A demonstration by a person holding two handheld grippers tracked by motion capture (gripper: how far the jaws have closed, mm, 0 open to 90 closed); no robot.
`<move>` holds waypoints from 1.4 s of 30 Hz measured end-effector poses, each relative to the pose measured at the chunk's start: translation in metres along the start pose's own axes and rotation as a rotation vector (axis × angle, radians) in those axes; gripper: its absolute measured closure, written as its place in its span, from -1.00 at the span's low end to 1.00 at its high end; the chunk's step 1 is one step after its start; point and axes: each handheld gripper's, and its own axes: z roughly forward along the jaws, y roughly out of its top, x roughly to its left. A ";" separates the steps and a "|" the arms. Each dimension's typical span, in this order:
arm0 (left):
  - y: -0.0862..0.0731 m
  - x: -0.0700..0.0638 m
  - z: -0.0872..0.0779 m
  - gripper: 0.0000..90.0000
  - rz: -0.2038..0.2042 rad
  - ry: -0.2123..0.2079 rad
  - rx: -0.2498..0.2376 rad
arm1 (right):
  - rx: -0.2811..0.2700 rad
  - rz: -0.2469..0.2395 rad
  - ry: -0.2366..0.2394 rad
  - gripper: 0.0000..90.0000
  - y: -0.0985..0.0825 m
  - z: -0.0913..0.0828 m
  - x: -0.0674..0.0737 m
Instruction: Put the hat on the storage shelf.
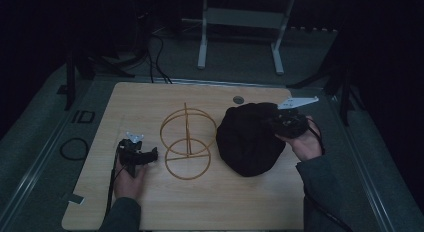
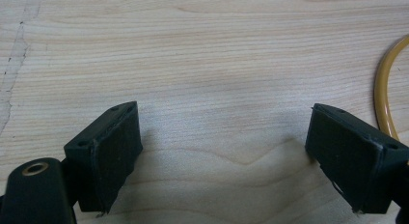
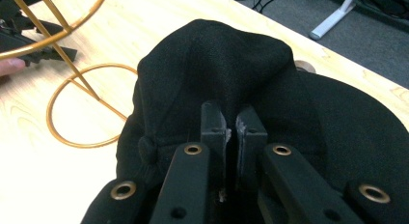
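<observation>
Up top, the high view looks forward and down over the whole wooden table (image 1: 150,207), the floor beyond it in frame too. The left gripper view sits very low, staring straight down at bare tabletop, with just an edge of the gold wire stand (image 2: 383,93) at its right. The right gripper view rides close over the black hat (image 3: 231,64), facing across it toward that same wire stand, which all three views share.
</observation>
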 end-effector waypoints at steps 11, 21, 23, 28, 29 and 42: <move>0.000 0.000 0.000 -0.73 0.000 0.000 0.001 | -0.018 -0.001 0.006 0.89 0.007 -0.013 -0.003; 0.000 0.000 0.000 -0.73 0.000 0.000 0.001 | -0.045 0.029 0.033 0.89 0.008 -0.024 -0.009; 0.000 0.000 0.000 -0.73 0.000 0.000 0.001 | -0.055 0.039 0.043 0.89 0.009 -0.026 -0.011; 0.000 0.000 0.000 -0.73 0.000 0.000 0.001 | -0.075 0.059 0.059 0.89 0.010 -0.030 -0.013; 0.000 0.000 0.000 -0.73 0.000 0.000 0.001 | -0.079 0.064 0.064 0.89 0.010 -0.031 -0.013; 0.000 0.000 0.000 -0.73 0.000 0.000 0.001 | -0.126 0.090 0.098 0.90 0.015 -0.040 -0.016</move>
